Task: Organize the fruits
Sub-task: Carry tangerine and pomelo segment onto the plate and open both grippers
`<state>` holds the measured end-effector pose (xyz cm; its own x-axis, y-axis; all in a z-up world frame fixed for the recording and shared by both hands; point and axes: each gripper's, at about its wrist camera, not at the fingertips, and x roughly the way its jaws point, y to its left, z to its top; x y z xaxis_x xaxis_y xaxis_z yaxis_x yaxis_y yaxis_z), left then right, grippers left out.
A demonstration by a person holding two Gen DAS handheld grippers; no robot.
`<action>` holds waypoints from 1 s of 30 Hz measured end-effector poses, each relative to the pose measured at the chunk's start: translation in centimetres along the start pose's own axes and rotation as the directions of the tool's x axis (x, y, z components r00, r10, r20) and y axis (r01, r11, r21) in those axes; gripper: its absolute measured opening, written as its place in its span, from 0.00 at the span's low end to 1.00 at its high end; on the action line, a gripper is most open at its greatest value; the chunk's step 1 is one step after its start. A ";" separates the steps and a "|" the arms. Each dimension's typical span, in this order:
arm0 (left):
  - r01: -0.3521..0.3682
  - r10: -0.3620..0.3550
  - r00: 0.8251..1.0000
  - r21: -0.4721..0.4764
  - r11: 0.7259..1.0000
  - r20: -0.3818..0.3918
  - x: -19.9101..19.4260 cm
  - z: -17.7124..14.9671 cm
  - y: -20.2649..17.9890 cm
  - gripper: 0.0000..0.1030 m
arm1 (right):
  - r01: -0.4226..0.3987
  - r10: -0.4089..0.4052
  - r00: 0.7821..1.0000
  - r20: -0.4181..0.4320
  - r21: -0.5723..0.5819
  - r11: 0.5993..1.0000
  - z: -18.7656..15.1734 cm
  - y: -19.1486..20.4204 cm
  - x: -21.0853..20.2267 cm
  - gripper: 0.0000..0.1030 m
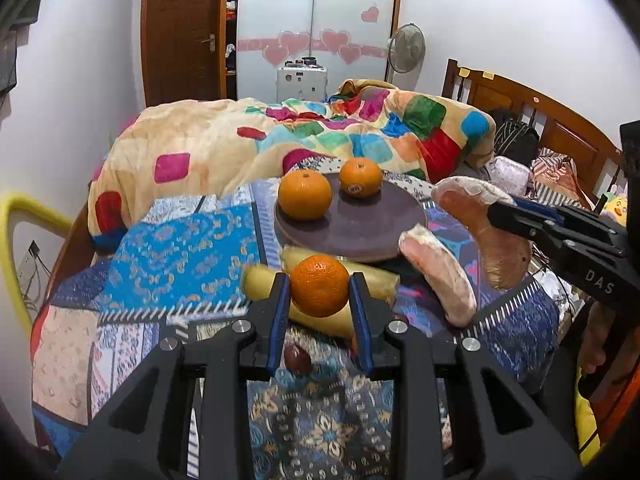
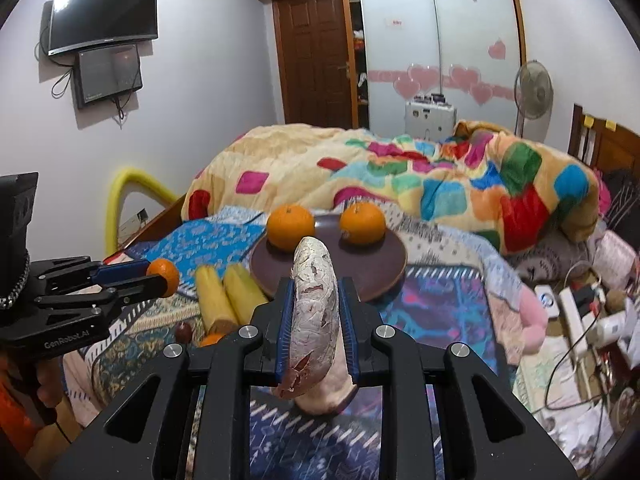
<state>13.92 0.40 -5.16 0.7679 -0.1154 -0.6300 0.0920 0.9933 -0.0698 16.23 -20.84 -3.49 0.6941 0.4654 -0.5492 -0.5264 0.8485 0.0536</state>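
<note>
My left gripper (image 1: 319, 286) is shut on an orange (image 1: 319, 285) and holds it above two yellow corn cobs (image 1: 372, 278) on the bed. My right gripper (image 2: 316, 300) is shut on a pinkish sweet potato (image 2: 314, 312), lifted in front of the plate. A dark round plate (image 1: 360, 228) carries two oranges (image 1: 305, 200) (image 1: 361, 177). A second sweet potato (image 1: 440, 276) lies right of the plate. The right gripper with its sweet potato (image 1: 480, 220) shows at the right of the left wrist view. The left gripper with its orange (image 2: 163, 277) shows at the left of the right wrist view.
A small dark red fruit (image 1: 297, 358) lies on the patterned bedspread (image 1: 180, 256) under my left gripper. A colourful blanket (image 1: 320, 136) is heaped behind the plate. Cables and a power strip (image 2: 576, 316) lie at the right. A yellow rail (image 1: 24, 216) is at the left.
</note>
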 end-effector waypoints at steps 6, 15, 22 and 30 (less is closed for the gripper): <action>-0.007 0.006 1.000 0.006 1.000 0.010 1.4 1.8 0.0 0.29 | 0.016 -0.015 0.999 0.036 -0.018 1.000 1.7 -0.3 0.7 0.20; -0.016 0.016 1.000 0.026 1.000 0.008 4.2 3.9 0.3 0.29 | 0.023 -0.023 0.999 0.038 -0.014 1.000 3.3 -1.1 3.1 0.20; -0.023 0.023 1.000 0.041 0.999 -0.011 6.8 4.9 0.6 0.29 | 0.013 -0.013 1.000 0.004 -0.006 1.000 4.2 -1.4 6.4 0.20; -0.021 0.024 0.997 0.042 0.999 -0.078 10.4 5.3 1.6 0.29 | 0.026 -0.028 0.999 -0.045 -0.038 0.999 4.8 -1.0 10.1 0.20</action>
<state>25.43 0.75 -7.77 0.7180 -0.0907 -0.6901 0.1024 0.9944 -0.0242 26.12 -15.80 -5.06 0.6855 0.4299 -0.5876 -0.5265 0.8502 0.0078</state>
